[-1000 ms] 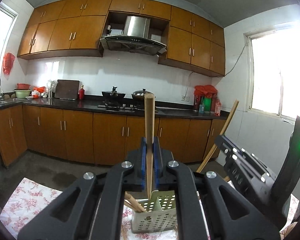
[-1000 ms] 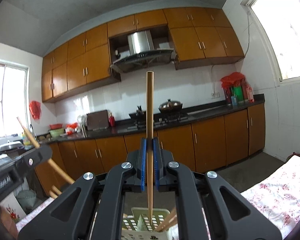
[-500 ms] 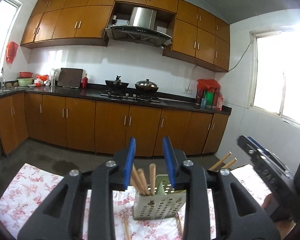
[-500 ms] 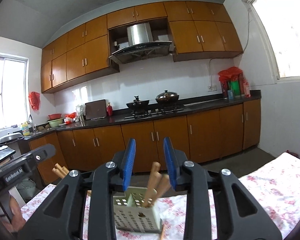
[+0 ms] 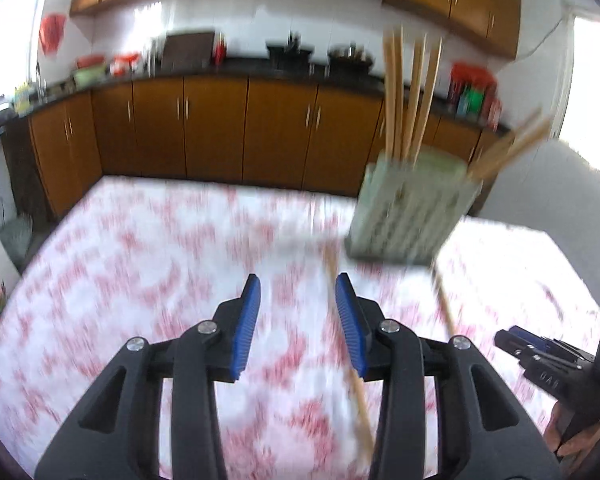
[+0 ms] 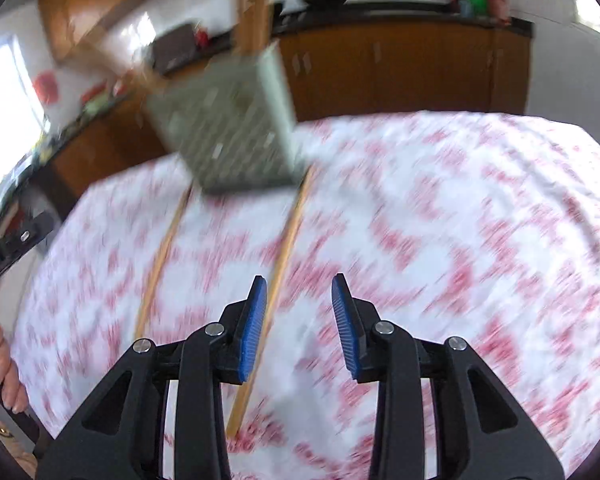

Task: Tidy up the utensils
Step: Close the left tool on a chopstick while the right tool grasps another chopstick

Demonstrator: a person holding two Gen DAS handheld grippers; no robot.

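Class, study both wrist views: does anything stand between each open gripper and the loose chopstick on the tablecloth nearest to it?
Nothing visible does. The left gripper, jaws opening, has a chopstick at its right pad; the right gripper, also opening, has another chopstick beside its left pad. Only bare tablecloth lies around them.

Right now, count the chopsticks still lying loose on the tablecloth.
2. One chopstick runs from the holder toward the right tongs; the other chopstick lies to its left. Blur could hide more, and the holder blocks the tablecloth behind it.
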